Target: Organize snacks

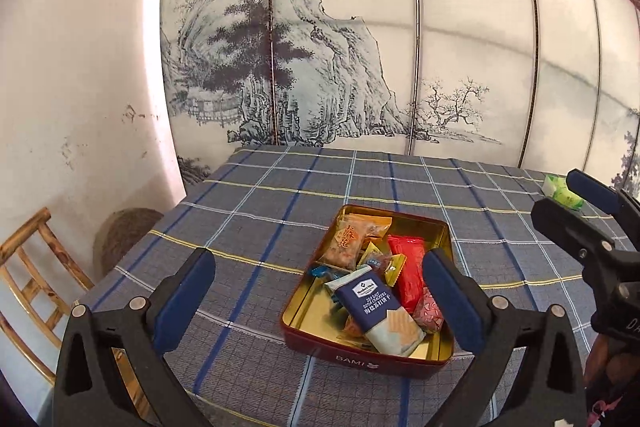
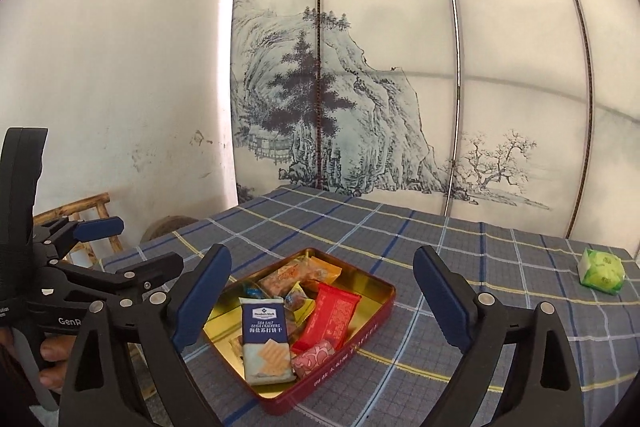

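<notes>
A red tin with a gold inside (image 1: 438,233) (image 2: 380,287) sits on the checked tablecloth and holds several snacks: a blue cracker pack (image 1: 374,307) (image 2: 265,331), a red packet (image 1: 408,269) (image 2: 330,315), an orange-labelled clear packet (image 1: 352,237) and a pink sweet (image 2: 314,355). A green-and-white snack (image 2: 601,270) (image 1: 560,191) lies alone at the far right of the table. My left gripper (image 1: 320,303) is open and empty, held above the tin's near side. My right gripper (image 2: 322,301) is open and empty above the tin.
The table (image 1: 280,195) with the blue-grey checked cloth stands against a painted folding screen (image 1: 360,47). A bamboo chair (image 1: 32,267) and a round brown object (image 1: 124,231) are at the left, by the white wall.
</notes>
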Demonstrator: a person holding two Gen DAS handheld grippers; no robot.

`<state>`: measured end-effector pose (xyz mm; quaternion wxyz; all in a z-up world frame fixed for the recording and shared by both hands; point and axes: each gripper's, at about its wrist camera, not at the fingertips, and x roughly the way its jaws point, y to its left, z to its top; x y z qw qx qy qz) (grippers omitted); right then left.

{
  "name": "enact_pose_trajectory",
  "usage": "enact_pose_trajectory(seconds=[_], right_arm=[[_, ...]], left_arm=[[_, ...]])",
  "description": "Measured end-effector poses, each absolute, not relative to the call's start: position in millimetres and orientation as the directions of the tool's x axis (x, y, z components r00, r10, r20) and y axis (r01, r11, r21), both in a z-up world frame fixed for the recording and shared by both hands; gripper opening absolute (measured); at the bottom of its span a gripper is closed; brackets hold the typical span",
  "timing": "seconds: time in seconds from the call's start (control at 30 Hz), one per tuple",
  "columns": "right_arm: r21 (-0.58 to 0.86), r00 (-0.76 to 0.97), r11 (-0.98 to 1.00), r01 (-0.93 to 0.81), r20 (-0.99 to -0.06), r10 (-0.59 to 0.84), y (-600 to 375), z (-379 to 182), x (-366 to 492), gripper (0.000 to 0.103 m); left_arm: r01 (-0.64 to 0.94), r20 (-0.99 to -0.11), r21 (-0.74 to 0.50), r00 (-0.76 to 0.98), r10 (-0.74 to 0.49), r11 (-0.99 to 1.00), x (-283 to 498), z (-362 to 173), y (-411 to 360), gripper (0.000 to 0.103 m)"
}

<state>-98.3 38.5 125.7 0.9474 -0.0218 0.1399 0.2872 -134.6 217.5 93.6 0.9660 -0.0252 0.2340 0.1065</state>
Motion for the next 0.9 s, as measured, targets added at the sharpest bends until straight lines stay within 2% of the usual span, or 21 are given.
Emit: enact_pose_trajectory(seconds=[0.63, 0.73, 0.9], right_arm=[[0.037, 0.799, 0.839, -0.543, -0.285, 0.530, 34, 123, -112, 0.096], [0.073, 0.800, 0.858, -0.509, -0.327, 0.502, 24, 115, -98, 0.097], [0.097, 0.801, 0.918, -0.385, -0.459, 0.385, -25, 78, -47, 0.097]], left_arm=[[-0.219, -0.479, 0.011, 0.856, 0.197, 0.976, -137, 96, 210, 0.103], [-0.222, -0.479, 0.028, 0.853, 0.208, 0.975, -130, 93, 208, 0.103], [-0.244, -0.471, 0.088, 0.844, 0.256, 0.966, -120, 91, 203, 0.103]])
